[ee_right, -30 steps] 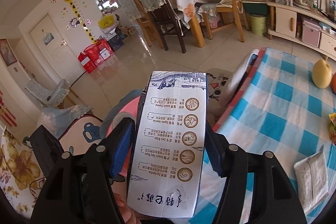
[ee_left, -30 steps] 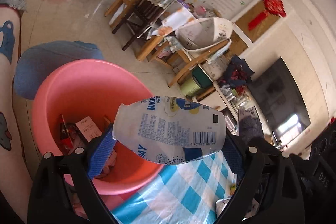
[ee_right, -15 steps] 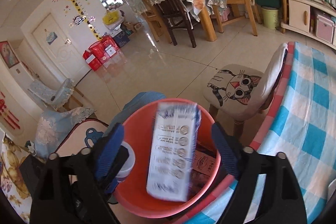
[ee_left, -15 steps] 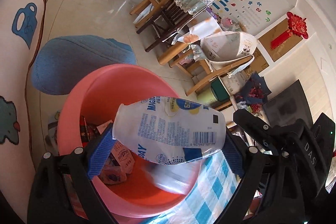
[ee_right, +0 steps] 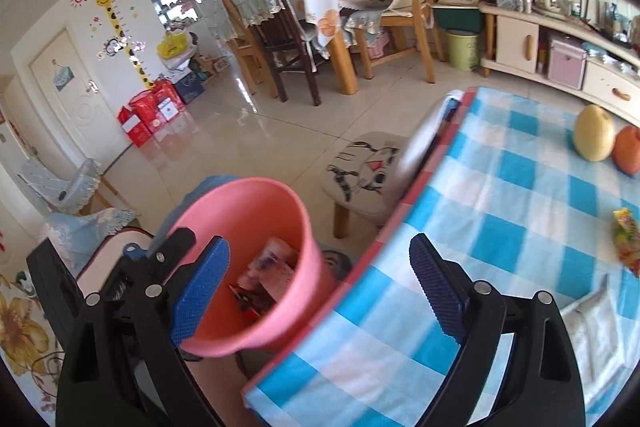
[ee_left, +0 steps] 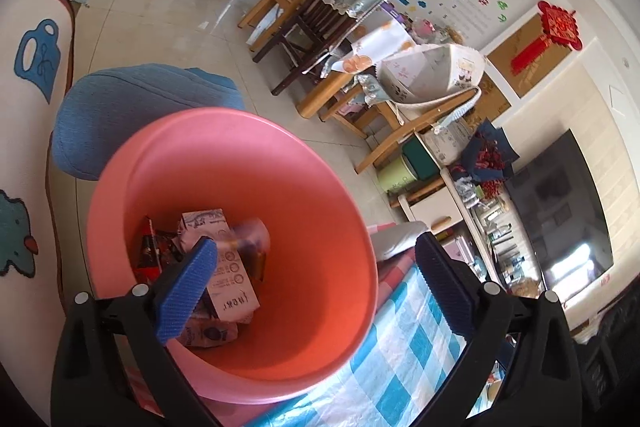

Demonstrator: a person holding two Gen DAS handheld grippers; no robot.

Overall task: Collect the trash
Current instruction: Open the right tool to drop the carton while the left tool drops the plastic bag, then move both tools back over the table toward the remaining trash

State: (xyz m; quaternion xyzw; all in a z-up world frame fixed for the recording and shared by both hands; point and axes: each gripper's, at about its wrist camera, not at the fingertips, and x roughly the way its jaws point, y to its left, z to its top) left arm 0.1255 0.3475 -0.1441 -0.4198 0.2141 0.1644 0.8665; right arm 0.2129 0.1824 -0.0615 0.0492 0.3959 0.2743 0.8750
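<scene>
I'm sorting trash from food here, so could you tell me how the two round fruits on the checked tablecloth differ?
The yellow fruit is pale and sits nearer the table's middle; the orange fruit is reddish-orange and partly cut off by the picture's edge. The yellow one looks taller. They sit close together on the tablecloth; both look whole.

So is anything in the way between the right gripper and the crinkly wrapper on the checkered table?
Nothing visible blocks it. The right gripper, jaws opening and empty, faces bare blue checkered tablecloth. The colourful wrapper lies near the right edge, clear of the two fruits farther back.
</scene>
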